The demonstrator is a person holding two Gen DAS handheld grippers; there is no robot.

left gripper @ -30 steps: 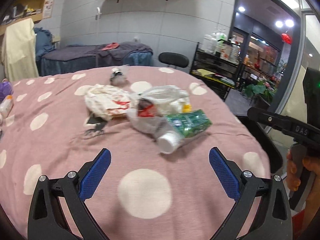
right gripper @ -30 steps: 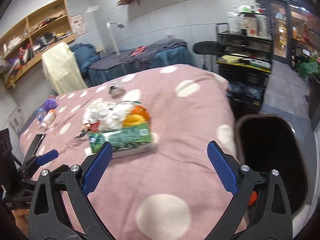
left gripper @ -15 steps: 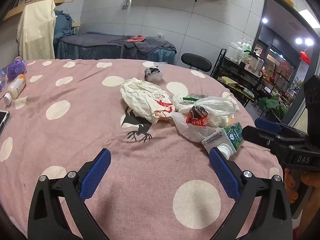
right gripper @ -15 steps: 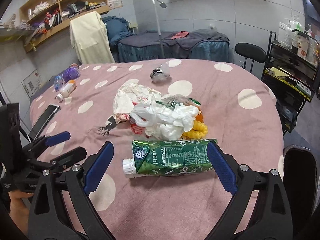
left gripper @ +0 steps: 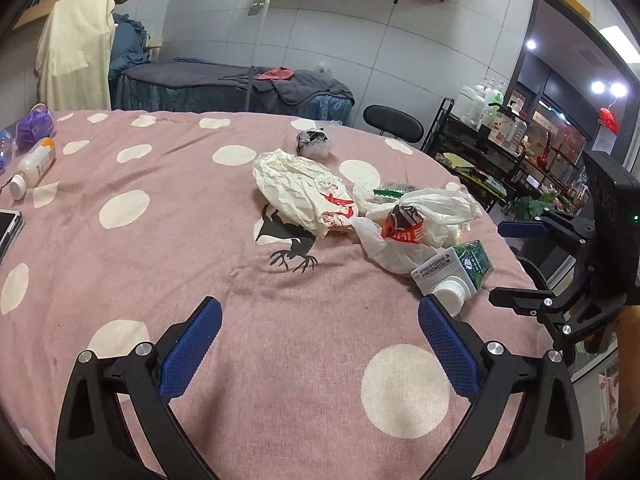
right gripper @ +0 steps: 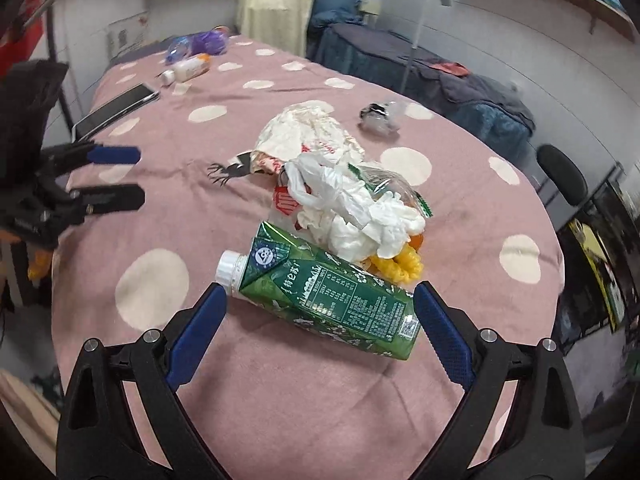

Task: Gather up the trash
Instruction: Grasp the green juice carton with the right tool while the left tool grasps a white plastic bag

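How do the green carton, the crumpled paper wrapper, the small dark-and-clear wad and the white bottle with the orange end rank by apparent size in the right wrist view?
1. Green carton, largest, though nearest the camera.
2. Crumpled paper wrapper.
3 and 4. Small dark-and-clear wad and white bottle: look about alike, and the bottle lies farther off, so unranked.

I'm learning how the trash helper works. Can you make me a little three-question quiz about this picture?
1. True or false: the green carton stands upright.
2. What is the right gripper lined up with? A) the phone B) the carton C) the crumpled paper bag
3. Fill in: both the left gripper and the right gripper are ____ and hold nothing.

Key: 1 false, it lies on its side. 2 B. 3 open.
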